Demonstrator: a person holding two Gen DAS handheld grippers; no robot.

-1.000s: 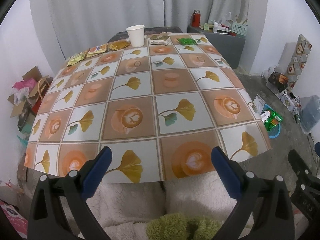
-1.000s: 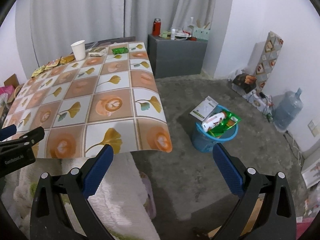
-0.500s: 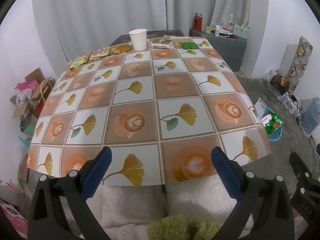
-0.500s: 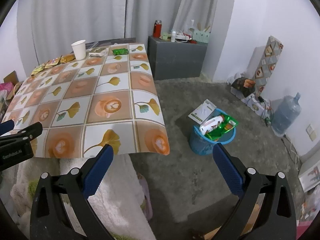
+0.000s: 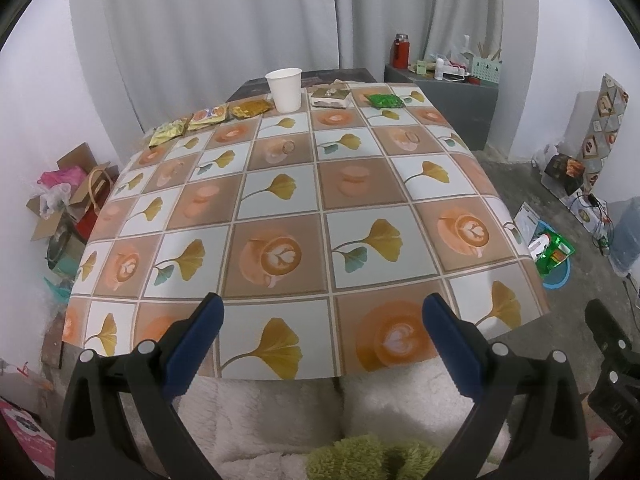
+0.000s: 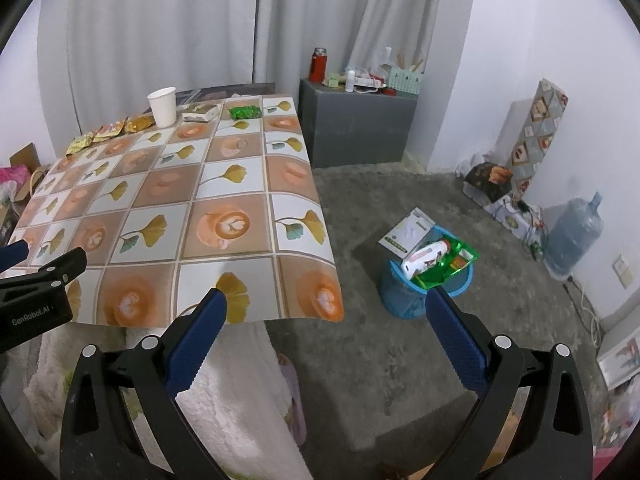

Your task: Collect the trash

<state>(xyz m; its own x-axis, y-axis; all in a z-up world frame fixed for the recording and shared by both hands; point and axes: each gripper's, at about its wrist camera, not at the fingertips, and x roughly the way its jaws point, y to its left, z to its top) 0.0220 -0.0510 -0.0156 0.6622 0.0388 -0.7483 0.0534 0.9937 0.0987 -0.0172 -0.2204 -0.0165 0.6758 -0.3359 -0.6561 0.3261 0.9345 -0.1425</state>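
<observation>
left gripper (image 5: 322, 316) hanging at lower frame over table (image 5: 360, 184) near edge, jaws apart, empty. right gripper (image 6: 326, 312) likewise spread, empty. wrappers (image 5: 208, 118), paper cup (image 5: 285, 89) sitting upper centre; blue bin (image 6: 424, 280) standing centre right on floor.

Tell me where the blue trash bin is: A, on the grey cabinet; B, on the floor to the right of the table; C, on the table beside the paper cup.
B: the trash bin stands on the floor, right of the table, already holding trash.
</observation>
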